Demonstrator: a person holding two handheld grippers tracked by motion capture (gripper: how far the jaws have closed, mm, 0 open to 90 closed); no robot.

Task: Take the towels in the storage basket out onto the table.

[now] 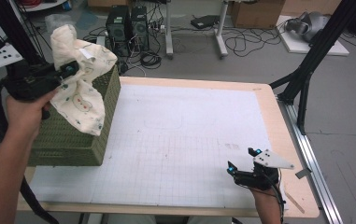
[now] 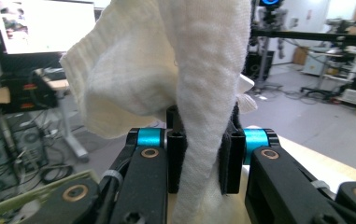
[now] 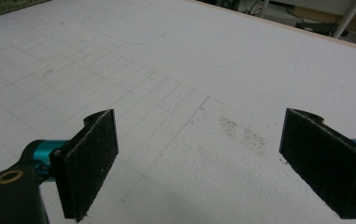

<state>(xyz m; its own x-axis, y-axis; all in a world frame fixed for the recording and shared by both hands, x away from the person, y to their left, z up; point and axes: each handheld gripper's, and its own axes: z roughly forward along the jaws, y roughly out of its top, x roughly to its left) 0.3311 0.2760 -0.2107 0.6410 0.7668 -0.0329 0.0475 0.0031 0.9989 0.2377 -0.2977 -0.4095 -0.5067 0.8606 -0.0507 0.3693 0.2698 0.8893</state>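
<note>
A cream cloth (image 1: 80, 77) with small coloured prints hangs bunched in the air above a green woven basket (image 1: 80, 140) at the table's left. My left gripper (image 1: 69, 70) is shut on the cloth, held up over the basket. In the left gripper view the white cloth (image 2: 203, 93) runs down between the two black pads (image 2: 175, 161), which pinch it. My right gripper (image 1: 243, 159) rests low near the table's front right, open, with nothing between its pads (image 3: 89, 163).
A white gridded mat (image 1: 180, 140) covers the wooden table (image 1: 302, 186). Black frame struts (image 1: 306, 70) stand at the right edge. Computer towers (image 1: 126, 25), cables and a table leg lie on the floor beyond the far edge.
</note>
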